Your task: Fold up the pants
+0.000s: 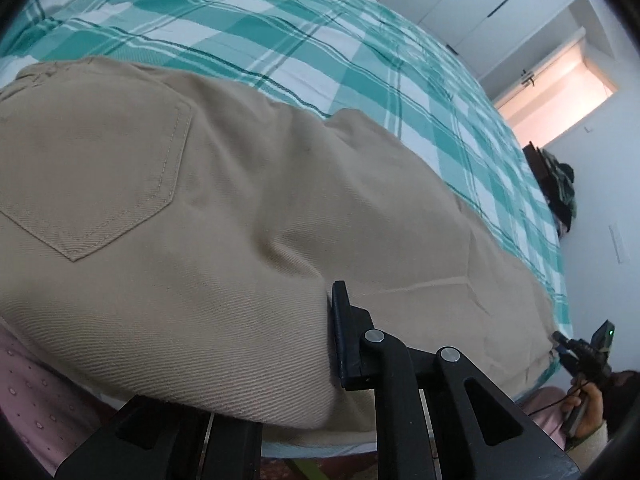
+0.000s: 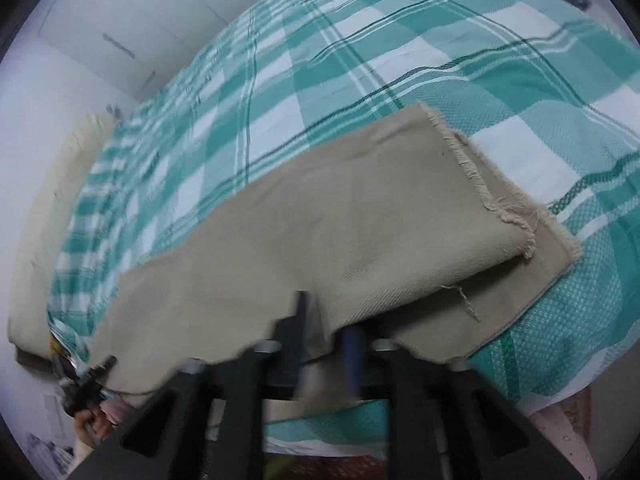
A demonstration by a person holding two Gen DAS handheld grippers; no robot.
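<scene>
Tan pants (image 1: 200,200) lie flat on a bed with a green-and-white checked sheet (image 1: 280,40), a back pocket (image 1: 92,176) facing up. My left gripper (image 1: 324,340) is at the near edge of the seat. One black finger (image 1: 344,332) presses on the cloth and the other is hidden under it, so the jaws are shut on the pants. In the right wrist view the two legs (image 2: 320,220) lie stacked, their frayed hems (image 2: 500,200) at the right. My right gripper (image 2: 326,332) is blurred, open, with the leg's near edge hanging between its fingers.
White wardrobe doors (image 1: 480,0) stand beyond the bed. A dark pile of clothes (image 1: 560,184) sits at one end of the bed and a cream pillow (image 2: 40,220) at the other. The other hand and its gripper (image 1: 580,356) show at the bed's near edge.
</scene>
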